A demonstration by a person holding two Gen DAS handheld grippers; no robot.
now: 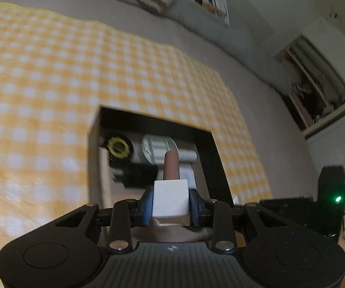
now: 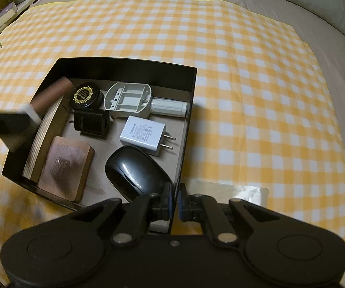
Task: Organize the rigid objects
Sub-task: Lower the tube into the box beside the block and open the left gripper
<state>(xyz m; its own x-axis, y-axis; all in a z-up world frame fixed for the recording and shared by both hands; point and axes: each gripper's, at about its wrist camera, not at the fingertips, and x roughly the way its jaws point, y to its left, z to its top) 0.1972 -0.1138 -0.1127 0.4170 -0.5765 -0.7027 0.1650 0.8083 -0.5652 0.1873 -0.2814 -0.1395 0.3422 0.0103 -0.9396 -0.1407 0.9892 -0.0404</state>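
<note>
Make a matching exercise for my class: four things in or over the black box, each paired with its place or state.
Things:
1. computer mouse
2. white charger
3. brown tube
4. round black jar

Places or states:
A. held in the left tongs
B. prongs pointing towards the box's right wall
C. nearest the right tongs
D. gold emblem on its lid

Pairs: 1-C, 2-B, 3-A, 4-D

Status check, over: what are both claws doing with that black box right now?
Left claw shut on white-and-brown tube, over the black box. Right claw pinching the box's near wall. Jar and charger crowd the floor.
</note>
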